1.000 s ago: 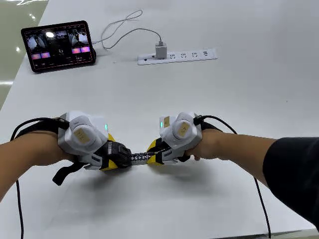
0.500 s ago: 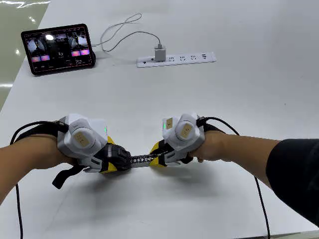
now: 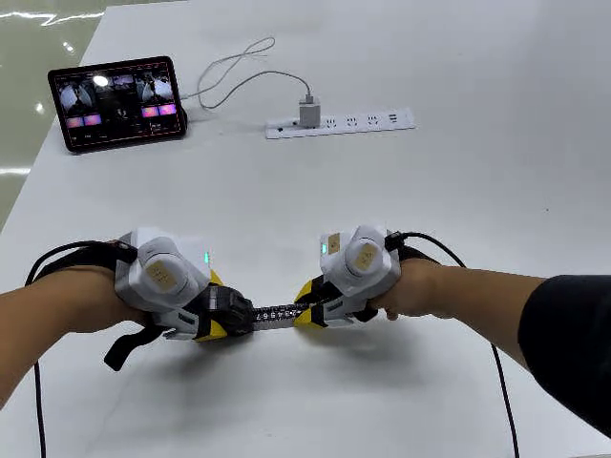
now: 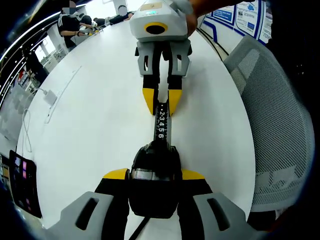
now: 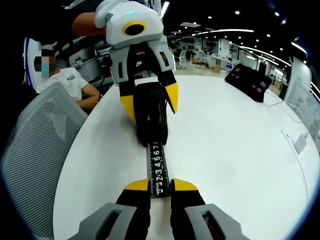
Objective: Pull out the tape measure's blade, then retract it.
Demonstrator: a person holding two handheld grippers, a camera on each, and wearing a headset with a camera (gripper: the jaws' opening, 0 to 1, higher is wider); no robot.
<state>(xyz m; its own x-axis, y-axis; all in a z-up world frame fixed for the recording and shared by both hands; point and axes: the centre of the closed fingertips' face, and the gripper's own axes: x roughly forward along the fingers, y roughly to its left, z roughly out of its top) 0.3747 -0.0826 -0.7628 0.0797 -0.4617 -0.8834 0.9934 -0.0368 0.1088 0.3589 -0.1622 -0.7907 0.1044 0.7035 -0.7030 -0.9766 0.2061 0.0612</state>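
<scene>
With the left gripper (image 3: 224, 317) clamping the tape measure case (image 4: 155, 175) and the right gripper (image 5: 160, 186) pinching the blade (image 5: 157, 160) tip, I'd pull straight apart, no twisting.

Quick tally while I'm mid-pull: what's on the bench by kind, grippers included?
grippers: 2 (left gripper, right gripper)
tape measure: 1
tablet: 1
power strip: 1
charger with its cable: 1
Total: 6
</scene>
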